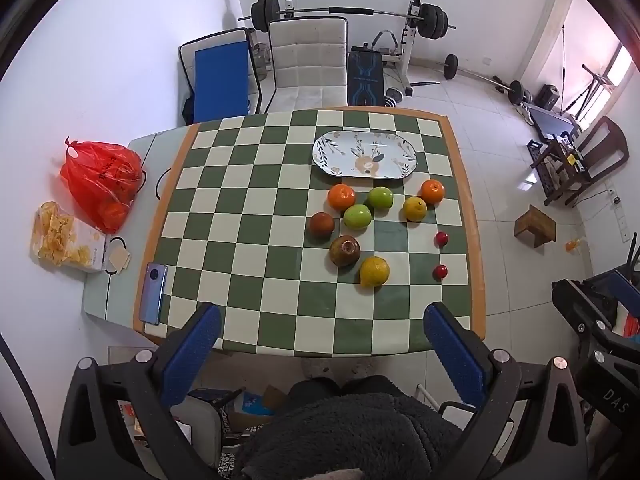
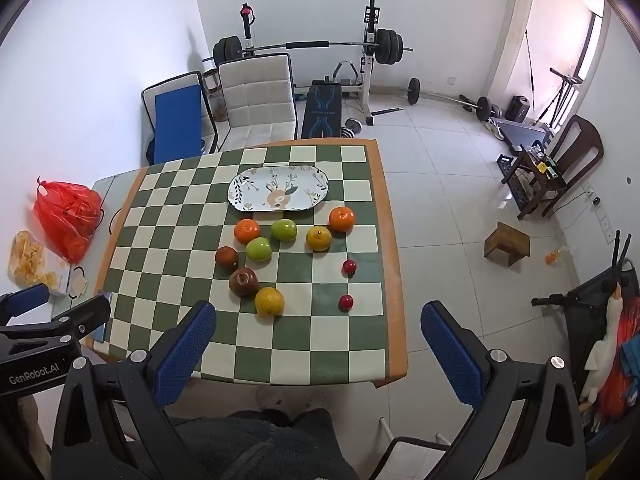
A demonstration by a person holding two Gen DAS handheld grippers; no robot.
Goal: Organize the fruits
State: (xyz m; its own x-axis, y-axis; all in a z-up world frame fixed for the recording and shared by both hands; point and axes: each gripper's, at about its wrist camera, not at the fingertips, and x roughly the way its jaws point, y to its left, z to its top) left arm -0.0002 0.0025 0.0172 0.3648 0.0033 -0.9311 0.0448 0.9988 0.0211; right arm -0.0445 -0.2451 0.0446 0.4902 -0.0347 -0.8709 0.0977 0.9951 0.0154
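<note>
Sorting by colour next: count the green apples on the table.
2. One green apple sits just in front of the plate; the other green apple touches it, nearer the camera and leftward. None seems hidden.

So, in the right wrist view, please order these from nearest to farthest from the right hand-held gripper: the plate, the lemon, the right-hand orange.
From the right hand-held gripper:
1. Lemon, near the front of the fruit group, left of centre.
2. Right-hand orange, further back, toward the right edge.
3. Plate, behind all the fruit.
</note>
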